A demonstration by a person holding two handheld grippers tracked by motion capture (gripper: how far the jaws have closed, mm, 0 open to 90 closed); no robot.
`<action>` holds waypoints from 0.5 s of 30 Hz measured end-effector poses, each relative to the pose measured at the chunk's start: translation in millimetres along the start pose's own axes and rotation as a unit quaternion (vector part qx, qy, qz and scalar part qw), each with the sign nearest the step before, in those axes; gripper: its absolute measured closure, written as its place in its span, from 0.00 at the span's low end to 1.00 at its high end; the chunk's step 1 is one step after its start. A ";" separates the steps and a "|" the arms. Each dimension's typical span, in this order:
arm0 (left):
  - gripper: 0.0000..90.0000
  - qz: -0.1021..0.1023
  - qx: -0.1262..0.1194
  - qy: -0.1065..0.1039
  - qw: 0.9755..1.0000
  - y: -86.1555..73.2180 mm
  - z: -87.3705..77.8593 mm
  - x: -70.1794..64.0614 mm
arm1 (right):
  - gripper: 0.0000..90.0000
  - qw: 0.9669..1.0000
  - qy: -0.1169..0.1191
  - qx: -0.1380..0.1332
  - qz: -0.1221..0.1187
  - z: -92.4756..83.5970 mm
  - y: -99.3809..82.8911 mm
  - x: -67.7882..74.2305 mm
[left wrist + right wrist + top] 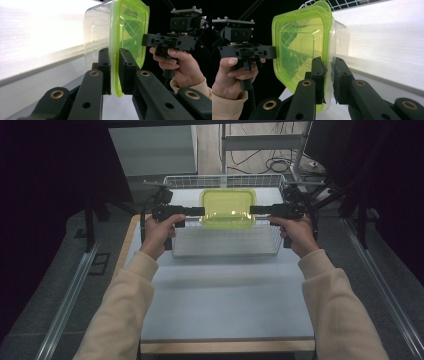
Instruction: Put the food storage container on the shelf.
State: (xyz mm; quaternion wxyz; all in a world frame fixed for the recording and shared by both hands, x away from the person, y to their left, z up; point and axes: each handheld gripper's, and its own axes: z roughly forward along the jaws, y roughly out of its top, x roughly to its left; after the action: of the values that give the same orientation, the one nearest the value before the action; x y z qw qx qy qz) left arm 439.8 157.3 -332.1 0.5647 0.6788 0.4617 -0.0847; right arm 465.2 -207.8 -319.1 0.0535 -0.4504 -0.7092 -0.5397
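Observation:
A clear plastic container with a lime-green lid (228, 207) hangs level above a white wire basket (225, 242), held from both sides. My left gripper (202, 211) is shut on the left edge of the lid and my right gripper (251, 210) on the right edge. In the left gripper view the jaws (114, 53) pinch the green rim (127, 32), and the right gripper (146, 40) clamps the far edge. In the right gripper view the jaws (329, 62) close on the rim of the container (299, 47), with the left gripper (273, 52) opposite. The container looks empty.
The wire basket stands at the far end of the pale table (225, 295), right under the container. Dark curtains flank both sides. A metal rail (67, 300) runs along the left of the table, and cables lie on the floor (280, 165) beyond.

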 end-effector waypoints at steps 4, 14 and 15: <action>0.91 -0.003 0.003 0.004 1.000 9.8 3.1 4.6 | 0.89 1.000 -0.003 0.000 0.004 3.1 7.3 -3.6; 0.91 -0.026 -0.003 0.007 1.000 30.6 10.0 19.6 | 0.89 1.000 -0.022 0.004 0.021 15.7 32.5 -8.2; 0.92 -0.031 -0.003 0.006 0.999 32.0 11.2 21.7 | 0.89 0.999 -0.025 0.005 0.022 16.7 34.2 -8.8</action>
State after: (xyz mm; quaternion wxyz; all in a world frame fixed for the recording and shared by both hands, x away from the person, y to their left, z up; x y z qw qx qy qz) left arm 479.6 161.3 -327.8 0.5613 0.6627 0.4862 -0.0967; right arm 501.1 -199.0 -306.3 0.0500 -0.4787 -0.7032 -0.5233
